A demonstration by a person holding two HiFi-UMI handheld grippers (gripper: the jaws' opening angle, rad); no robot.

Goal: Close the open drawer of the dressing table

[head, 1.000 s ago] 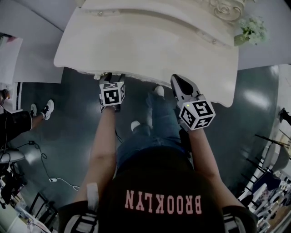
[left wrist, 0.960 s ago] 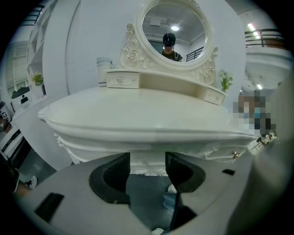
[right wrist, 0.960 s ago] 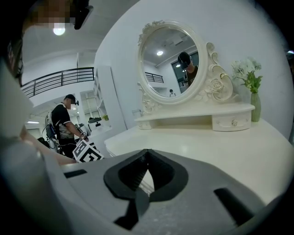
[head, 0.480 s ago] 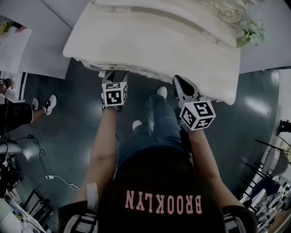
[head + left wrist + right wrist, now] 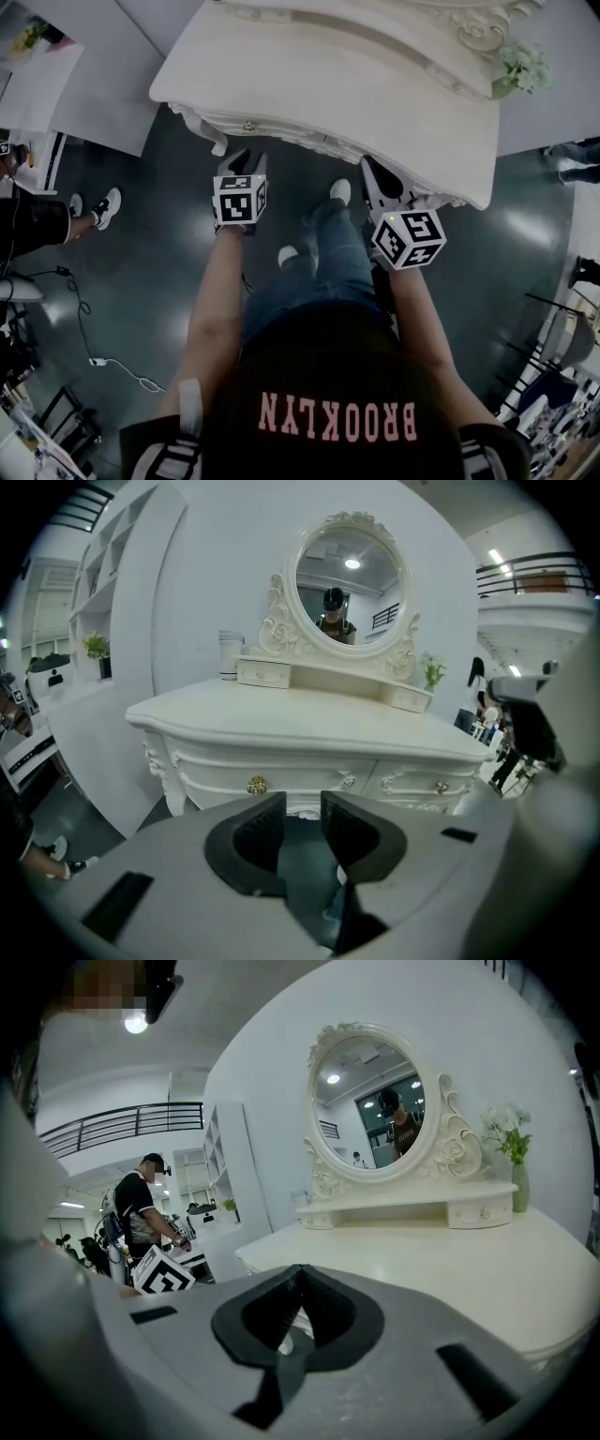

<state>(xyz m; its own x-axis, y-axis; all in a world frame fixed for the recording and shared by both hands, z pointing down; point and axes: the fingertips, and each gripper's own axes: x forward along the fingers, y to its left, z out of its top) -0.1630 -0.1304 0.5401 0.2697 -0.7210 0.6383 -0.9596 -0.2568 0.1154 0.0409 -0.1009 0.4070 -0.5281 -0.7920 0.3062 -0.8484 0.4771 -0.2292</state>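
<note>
The drawer (image 5: 300, 771) sits in the left half of the dressing table (image 5: 375, 84), just under the worktop edge. Its front looks flush with the other drawer (image 5: 417, 782), though the wide-angle bend makes it hard to be sure it is fully home. Its gold knob (image 5: 256, 785) lies ahead of the left gripper (image 5: 302, 806), a little above and to the left of the gap. The drawer front runs crosswise to the jaws, so I judge any last push would go straight forward.

The left gripper is the nearer one, clear of the front with dark floor (image 5: 169, 244) below. Its jaws have just been closing and stand narrowly apart with nothing between them. The left forearm (image 5: 214, 300) reaches straight ahead, gripper tipped downward. The right gripper (image 5: 300, 1277) hangs by the table's right end, looking across the worktop, jaws together and empty.
</note>
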